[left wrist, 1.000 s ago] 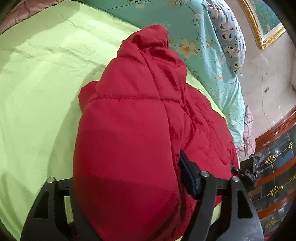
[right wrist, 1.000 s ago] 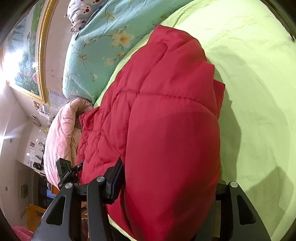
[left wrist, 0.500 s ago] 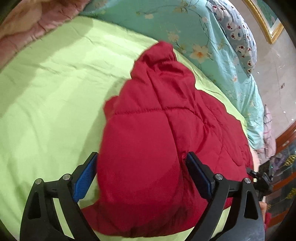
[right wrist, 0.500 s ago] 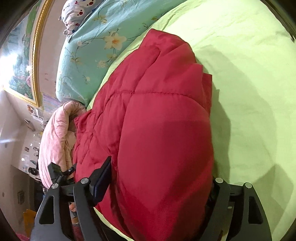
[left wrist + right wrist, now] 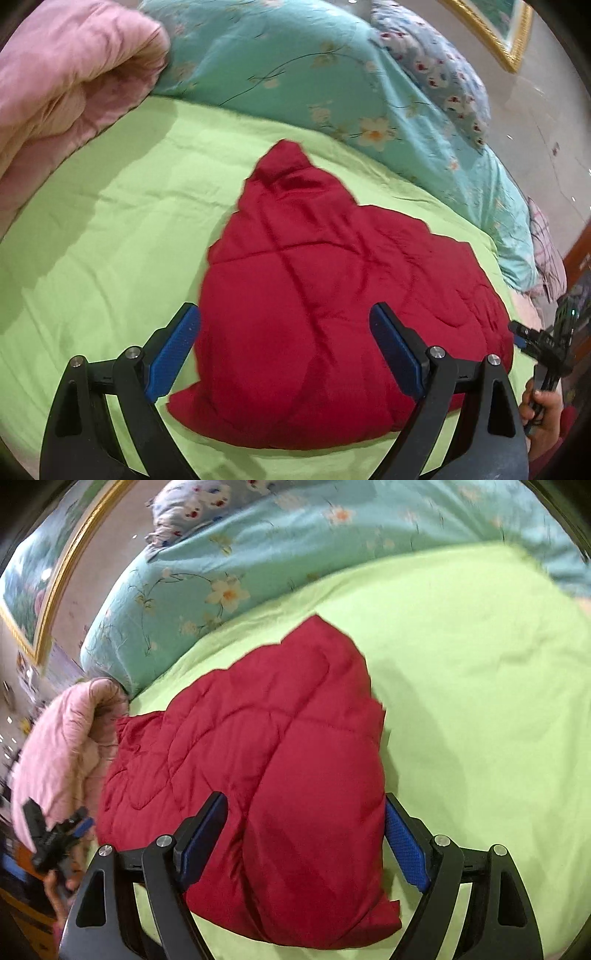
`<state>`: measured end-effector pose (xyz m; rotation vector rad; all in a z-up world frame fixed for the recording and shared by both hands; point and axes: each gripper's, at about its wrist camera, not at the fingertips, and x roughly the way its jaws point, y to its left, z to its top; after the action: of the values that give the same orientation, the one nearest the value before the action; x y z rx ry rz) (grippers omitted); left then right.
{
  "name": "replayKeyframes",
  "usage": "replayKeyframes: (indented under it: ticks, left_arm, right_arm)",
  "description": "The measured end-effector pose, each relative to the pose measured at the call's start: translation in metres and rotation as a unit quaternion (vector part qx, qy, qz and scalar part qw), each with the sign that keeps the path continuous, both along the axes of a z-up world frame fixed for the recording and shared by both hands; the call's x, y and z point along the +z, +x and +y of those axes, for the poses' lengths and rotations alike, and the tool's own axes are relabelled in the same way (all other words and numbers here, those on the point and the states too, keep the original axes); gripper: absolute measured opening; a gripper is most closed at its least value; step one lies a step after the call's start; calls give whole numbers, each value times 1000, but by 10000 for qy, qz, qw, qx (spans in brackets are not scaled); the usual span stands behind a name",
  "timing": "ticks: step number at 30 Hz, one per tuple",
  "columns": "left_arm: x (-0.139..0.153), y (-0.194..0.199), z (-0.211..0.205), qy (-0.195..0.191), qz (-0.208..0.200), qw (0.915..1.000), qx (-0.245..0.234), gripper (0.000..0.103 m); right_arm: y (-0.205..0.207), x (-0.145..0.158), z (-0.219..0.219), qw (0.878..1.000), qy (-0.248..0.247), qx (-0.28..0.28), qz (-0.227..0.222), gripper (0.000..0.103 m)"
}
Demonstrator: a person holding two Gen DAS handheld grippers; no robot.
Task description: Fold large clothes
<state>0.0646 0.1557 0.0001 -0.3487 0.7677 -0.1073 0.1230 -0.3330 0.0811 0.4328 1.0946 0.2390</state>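
Note:
A red quilted puffer jacket [image 5: 325, 295] lies folded in a thick bundle on the lime green bedsheet [image 5: 110, 229]. It also shows in the right wrist view [image 5: 280, 760] on the same sheet [image 5: 480, 686]. My left gripper [image 5: 284, 347] is open and hovers above the jacket's near end, its blue-padded jaws spread to either side. My right gripper [image 5: 306, 842] is open in the same way above the jacket's other near end. The other gripper shows at the edge of each view, the right gripper [image 5: 543, 339] in a hand, the left gripper [image 5: 55, 834] likewise.
A teal floral duvet [image 5: 332, 74] and a spotted pillow [image 5: 436, 66] lie along the far side of the bed. A pink quilt [image 5: 62, 81] is rolled at one end; it also shows in the right wrist view [image 5: 62, 746]. A gold-framed picture [image 5: 40, 590] hangs on the wall.
Both grippers were closed on the red jacket. They opened, let it drop onto the sheet and pulled back and up from it.

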Motion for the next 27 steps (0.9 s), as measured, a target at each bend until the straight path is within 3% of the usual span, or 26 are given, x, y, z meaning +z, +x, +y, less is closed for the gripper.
replayKeyframes:
  ticks: [7,12,17,20,22,27]
  left_arm:
    - [10,2,-31,95,-109,9989,-441,94]
    - [8,9,-59,211,-83,9968,-769,93]
    - [3,20,-79,271,19,9943,-1027,92]
    - [-7,30,-86,288,230,9931,-1109,83]
    - [-13,34,-91,479,337,9922,-1104,83]
    - [-21,45,-101,848,400,9895,-1096,83]
  right_arm:
    - [-5,28,20,9952,-809,81,-551,84]
    - [-3,43,35,9928,-827,337,-794,83]
    - [9,35,73,9899,-747,900,-804,75]
    - [15,25,90,9884,-778,1057,-762,69]
    - [19,16,98,9885,-739,1130,-684,64]
    - [30,-4,117,9842,-987,1357,-563,64]
